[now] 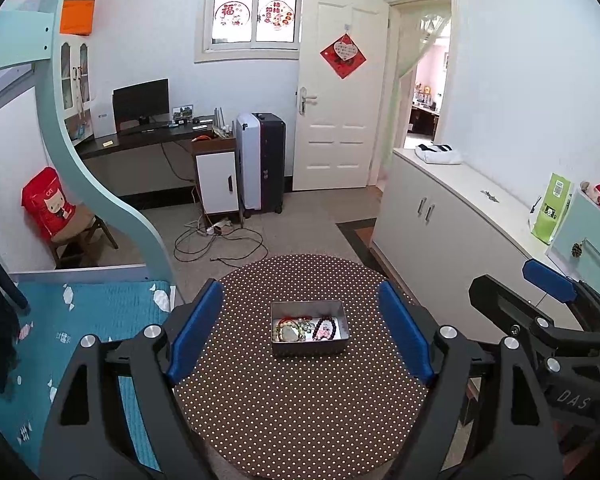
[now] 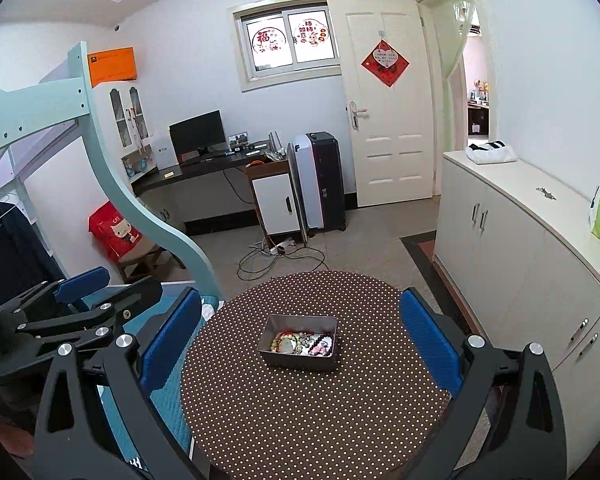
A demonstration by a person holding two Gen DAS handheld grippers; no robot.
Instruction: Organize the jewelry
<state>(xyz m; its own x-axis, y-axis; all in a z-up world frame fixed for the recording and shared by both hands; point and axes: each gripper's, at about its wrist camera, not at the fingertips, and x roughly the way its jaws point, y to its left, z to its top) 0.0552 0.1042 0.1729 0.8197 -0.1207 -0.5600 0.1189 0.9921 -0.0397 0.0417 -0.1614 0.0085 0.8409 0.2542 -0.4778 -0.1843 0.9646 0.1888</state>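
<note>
A grey metal tin stands near the middle of a round table with a brown polka-dot cloth. Inside lie several bracelets: pale green beads at the left and dark beads at the right. My left gripper is open and empty, held above the table's near side, apart from the tin. My right gripper is open and empty too, beside it to the right. Each gripper shows at the edge of the other's view.
A bed with a teal cover and a curved teal frame stands left of the table. A white cabinet runs along the right. Cables lie on the floor behind the table.
</note>
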